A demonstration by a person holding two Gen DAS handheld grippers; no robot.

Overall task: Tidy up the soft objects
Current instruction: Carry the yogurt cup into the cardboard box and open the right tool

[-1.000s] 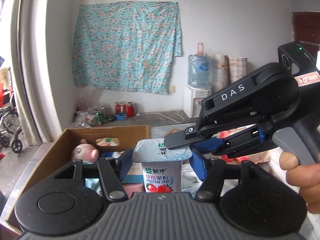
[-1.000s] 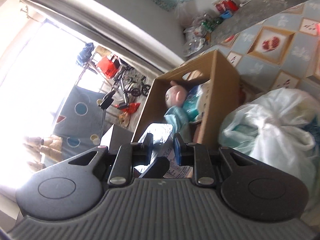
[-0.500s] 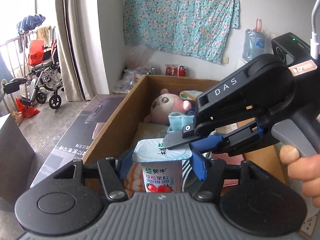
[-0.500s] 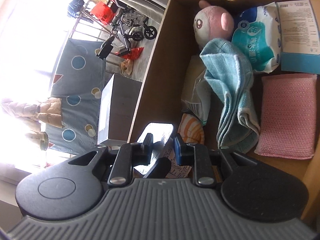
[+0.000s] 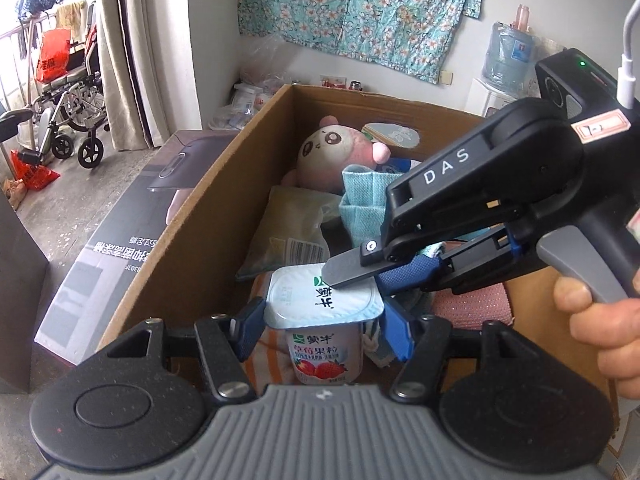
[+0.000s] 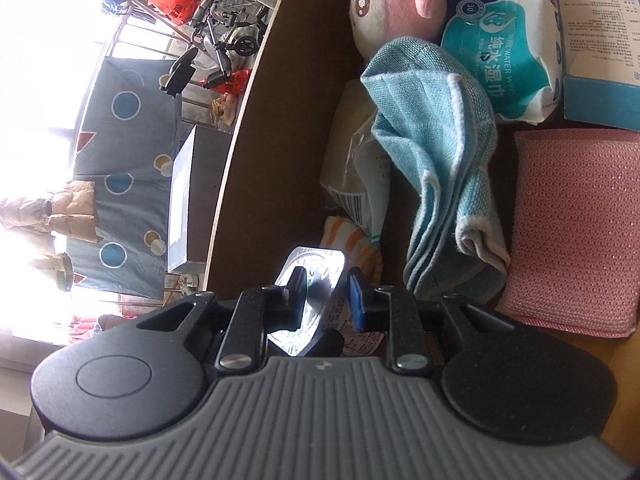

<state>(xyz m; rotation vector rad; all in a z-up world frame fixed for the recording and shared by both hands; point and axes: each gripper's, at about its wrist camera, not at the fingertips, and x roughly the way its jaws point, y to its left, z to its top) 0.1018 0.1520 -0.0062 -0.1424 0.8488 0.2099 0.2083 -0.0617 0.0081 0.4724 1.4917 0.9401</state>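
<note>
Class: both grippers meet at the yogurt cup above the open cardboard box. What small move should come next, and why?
Probably lower the yogurt cup into the cardboard box. The left gripper clamps its sides, the right gripper pinches its foil lid, and it hangs over the striped cloth inside.

Black right gripper [image 5: 352, 274] marked "DAS", blue jaws, grey trigger, white cable; left gripper [image 5: 322, 330] alike

Left wrist view: looks forward and steeply down into the cardboard box [image 5: 168, 216] from close above its near end, room wall beyond. Right wrist view: rolled sideways, close over the box interior, window at left. The 2 views share the plush toy [image 5: 340, 156] [image 6: 394, 10] and blue towel [image 5: 362, 200] [image 6: 444, 152].
</note>
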